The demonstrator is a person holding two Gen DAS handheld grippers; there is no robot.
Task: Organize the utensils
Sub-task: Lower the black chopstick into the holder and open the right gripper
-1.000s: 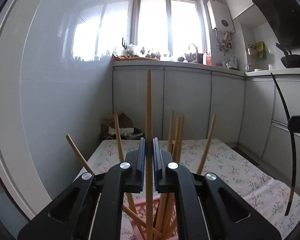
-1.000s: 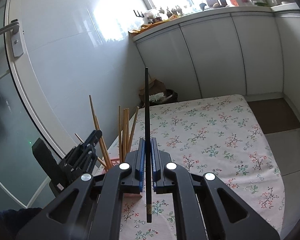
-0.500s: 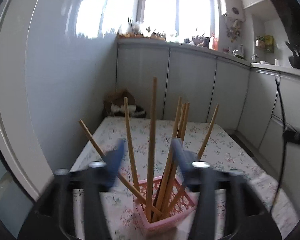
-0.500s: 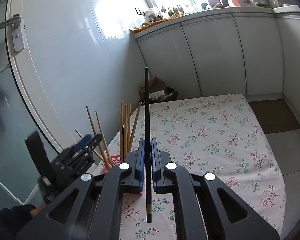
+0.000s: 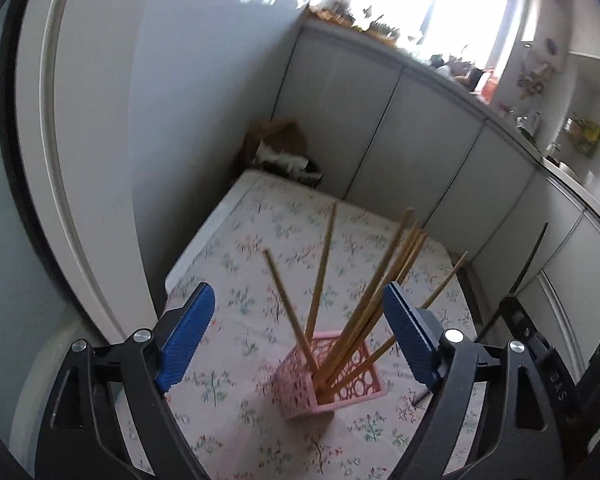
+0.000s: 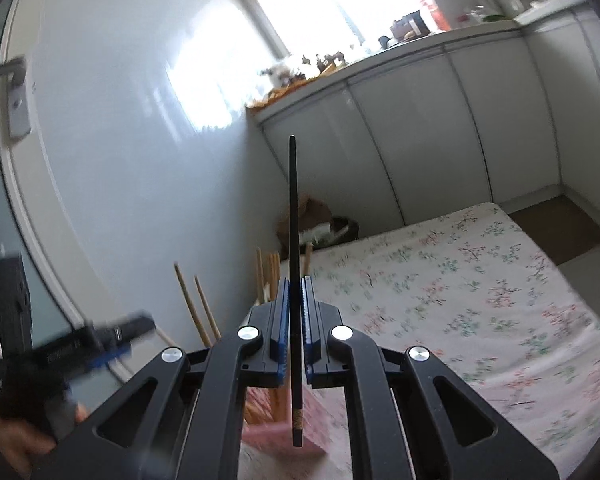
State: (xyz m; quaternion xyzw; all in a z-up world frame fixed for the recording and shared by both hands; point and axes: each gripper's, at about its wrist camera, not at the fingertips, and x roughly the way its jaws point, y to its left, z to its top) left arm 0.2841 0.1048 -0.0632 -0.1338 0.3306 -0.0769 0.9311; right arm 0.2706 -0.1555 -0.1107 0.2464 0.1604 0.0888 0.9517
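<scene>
A pink lattice holder (image 5: 327, 376) stands on the floral tablecloth (image 5: 260, 240) with several wooden chopsticks (image 5: 320, 272) upright in it. My left gripper (image 5: 300, 336) is open and empty, drawn back above and behind the holder. My right gripper (image 6: 296, 320) is shut on a black chopstick (image 6: 293, 216), held upright just above the holder (image 6: 312, 436), whose rim shows below the jaws. The black chopstick also shows at the right edge of the left wrist view (image 5: 528, 264).
White kitchen cabinets (image 5: 400, 152) line the far side of the table. A white door (image 6: 100, 160) stands on the left. A cardboard box with rubbish (image 5: 280, 152) sits on the floor beyond the table's far edge.
My left gripper opened, let go of the wooden chopstick in the holder, and pulled back and up. My right gripper moved left toward the holder with the black chopstick.
</scene>
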